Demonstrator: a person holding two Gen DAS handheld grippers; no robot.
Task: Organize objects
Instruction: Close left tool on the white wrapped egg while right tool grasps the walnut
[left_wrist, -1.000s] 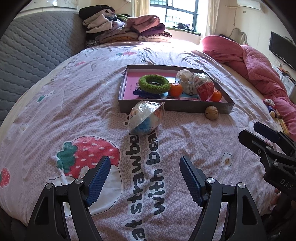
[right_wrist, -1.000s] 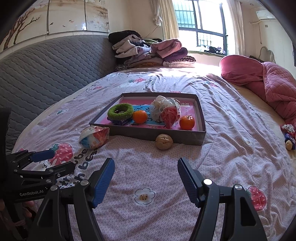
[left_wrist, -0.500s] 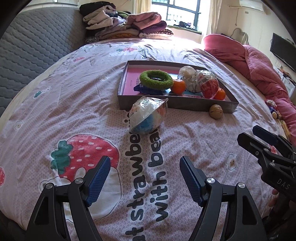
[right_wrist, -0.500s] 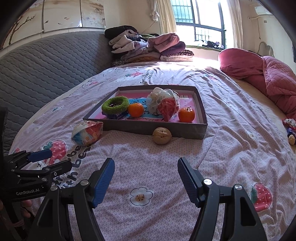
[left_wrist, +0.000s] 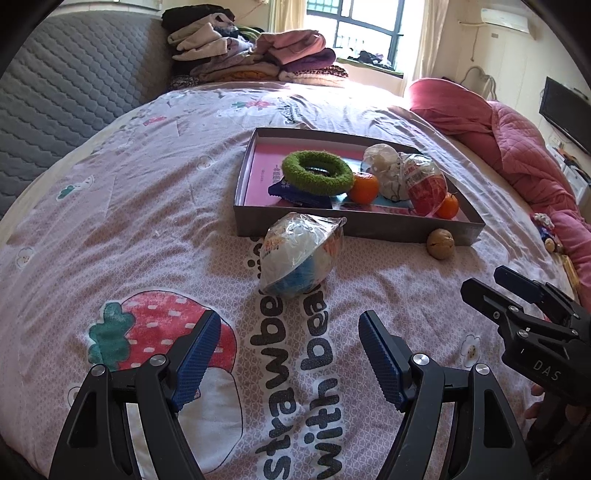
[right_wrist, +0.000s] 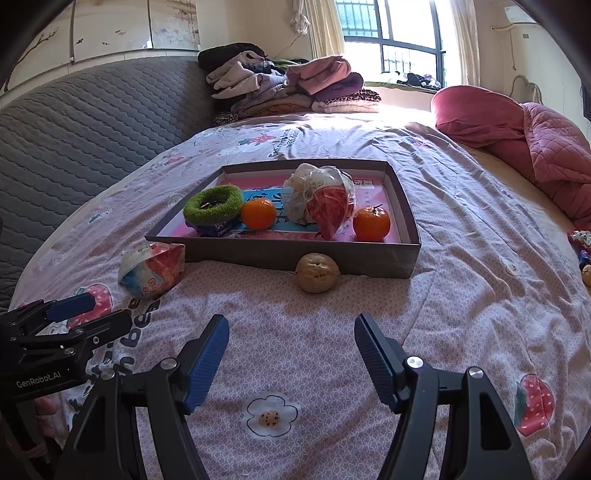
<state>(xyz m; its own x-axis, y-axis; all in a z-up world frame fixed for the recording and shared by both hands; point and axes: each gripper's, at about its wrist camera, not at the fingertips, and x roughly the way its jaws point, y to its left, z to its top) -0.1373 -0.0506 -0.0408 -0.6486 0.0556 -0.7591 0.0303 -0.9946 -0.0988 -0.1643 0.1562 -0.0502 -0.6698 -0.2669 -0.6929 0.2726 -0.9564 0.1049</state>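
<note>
A shallow grey box (left_wrist: 354, 229) (right_wrist: 280, 254) lies on the bed. It holds a green fuzzy ring (left_wrist: 317, 172) (right_wrist: 213, 204), two oranges (left_wrist: 364, 188) (right_wrist: 371, 223), a dark snack packet and wrapped toys (left_wrist: 423, 182) (right_wrist: 325, 199). In front of the box lie a plastic-wrapped ball toy (left_wrist: 299, 254) (right_wrist: 153, 269) and a walnut (left_wrist: 440, 243) (right_wrist: 317, 273). My left gripper (left_wrist: 290, 352) is open, just short of the wrapped ball. My right gripper (right_wrist: 291, 356) is open, short of the walnut. Each gripper shows at the edge of the other's view.
A grey quilted headboard (right_wrist: 85, 125) runs along the left. Folded clothes (right_wrist: 288, 86) are stacked at the far end by the window. A pink quilt (right_wrist: 517, 140) lies bunched on the right, with small toys (left_wrist: 546, 229) beside it.
Both grippers have moved forward over the bed toward the box; the wrapped ball and the walnut now look closer. Nothing on the bed has shifted.
</note>
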